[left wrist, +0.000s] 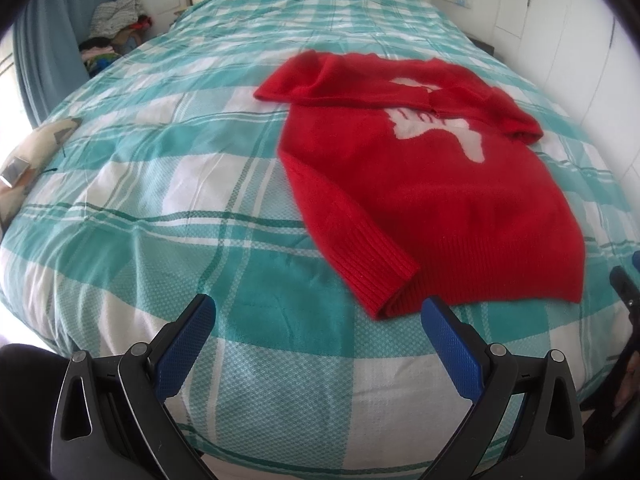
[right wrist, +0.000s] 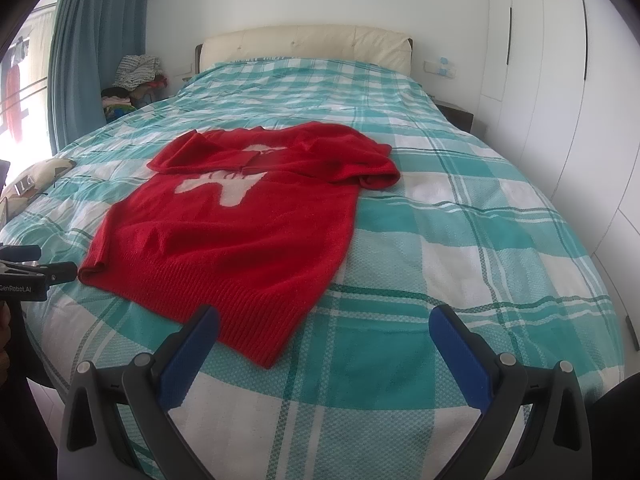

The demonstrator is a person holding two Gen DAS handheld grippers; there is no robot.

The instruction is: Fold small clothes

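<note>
Both claws, left claw (left wrist: 316,322) and right claw (right wrist: 324,332), gaped wide and empty above the bed (right wrist: 460,240). "GenRoboLAI" marked the left one. The red sweater (right wrist: 228,236) lay flat, hem nearest, lengthwise toward the headboard (right wrist: 304,42).

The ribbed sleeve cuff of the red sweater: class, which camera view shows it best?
The left wrist view. There the ribbed cuff lies close to the camera, its knit ridges plain, just beyond the open jaws. In the right wrist view the same cuff sits small at the sweater's far-left edge, ribbing indistinct.
</note>
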